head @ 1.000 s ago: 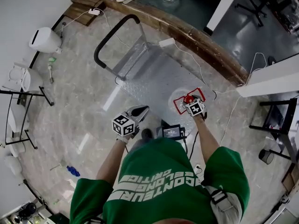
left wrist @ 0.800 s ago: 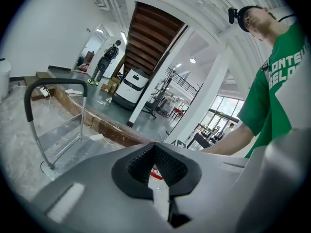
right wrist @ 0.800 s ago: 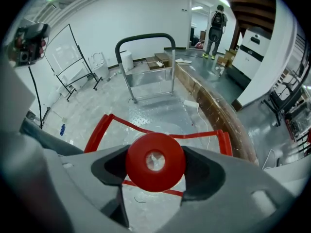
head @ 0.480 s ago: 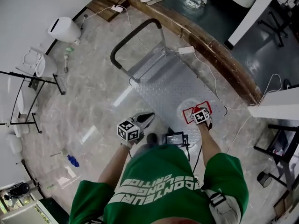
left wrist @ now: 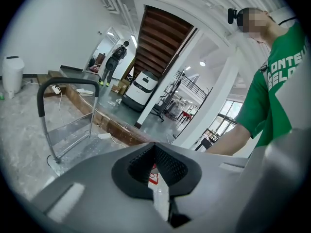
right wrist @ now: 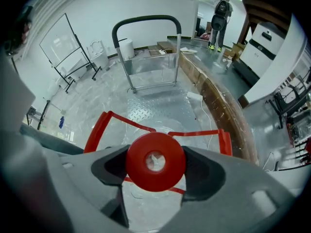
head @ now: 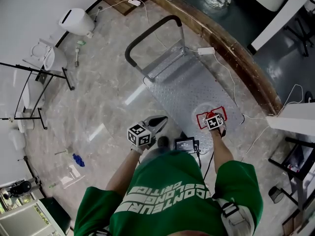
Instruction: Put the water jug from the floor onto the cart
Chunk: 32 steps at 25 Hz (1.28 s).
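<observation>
On the cart (head: pixel 179 85), the likely heavy, slick water jug (head: pixel 203 111) is clamped at its red cap (right wrist: pixel 155 161) by the right gripper (right wrist: pixel 155 165); the left gripper (left wrist: pixel 155 165) is closed, empty.

The head camera looks steeply down on the cart (head: pixel 192 90), which both gripper cameras share: the one on the right gripper (head: pixel 210 119) sits close over the water jug (right wrist: pixel 155 160) facing the handle (right wrist: pixel 143 21), the one on the left gripper (head: pixel 160 121) views it from farther back.

Water jug (head: pixel 209 118) on cart (head: pixel 179 85), near end
</observation>
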{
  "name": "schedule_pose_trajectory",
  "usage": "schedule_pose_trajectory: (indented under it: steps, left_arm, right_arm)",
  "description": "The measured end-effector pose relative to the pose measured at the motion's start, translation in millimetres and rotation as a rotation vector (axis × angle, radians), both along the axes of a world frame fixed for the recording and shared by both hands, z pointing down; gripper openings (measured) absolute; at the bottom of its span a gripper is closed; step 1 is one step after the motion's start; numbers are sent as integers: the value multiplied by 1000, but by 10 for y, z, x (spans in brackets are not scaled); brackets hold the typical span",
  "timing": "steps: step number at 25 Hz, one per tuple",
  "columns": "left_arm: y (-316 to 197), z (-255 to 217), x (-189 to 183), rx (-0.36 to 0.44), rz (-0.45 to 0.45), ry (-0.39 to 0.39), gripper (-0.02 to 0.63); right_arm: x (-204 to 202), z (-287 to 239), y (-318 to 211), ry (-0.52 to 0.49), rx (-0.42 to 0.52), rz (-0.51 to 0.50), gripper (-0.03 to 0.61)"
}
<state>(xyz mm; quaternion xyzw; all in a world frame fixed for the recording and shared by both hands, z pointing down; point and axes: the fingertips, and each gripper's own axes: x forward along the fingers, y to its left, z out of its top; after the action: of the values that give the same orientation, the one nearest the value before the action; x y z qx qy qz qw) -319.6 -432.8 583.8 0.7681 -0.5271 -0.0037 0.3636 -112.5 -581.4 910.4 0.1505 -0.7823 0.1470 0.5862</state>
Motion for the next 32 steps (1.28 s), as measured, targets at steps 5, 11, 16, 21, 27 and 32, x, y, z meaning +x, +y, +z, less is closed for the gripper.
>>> schedule_pose_trajectory:
  steps: [5, 11, 16, 21, 27, 32]
  left_arm:
    - [62, -28, 4, 15, 0, 3, 6]
    - [160, -99, -1, 51, 22, 9, 5]
    - [339, -171, -57, 93, 29, 13, 5]
    - [511, -263, -192, 141, 27, 30, 6]
    - [725, -374, -239, 201, 80, 61, 6]
    - [900, -375, -44, 220, 171, 85, 6]
  right_arm:
    - [165, 103, 130, 52, -31, 18, 299]
    - [417, -157, 15, 156, 11, 132, 301]
    - [526, -597, 133, 92, 28, 208, 299]
    - [387, -1361, 73, -135, 246, 252, 249]
    - [343, -2387, 386, -307, 421, 324, 119]
    - [420, -3175, 912, -478, 536, 342, -8]
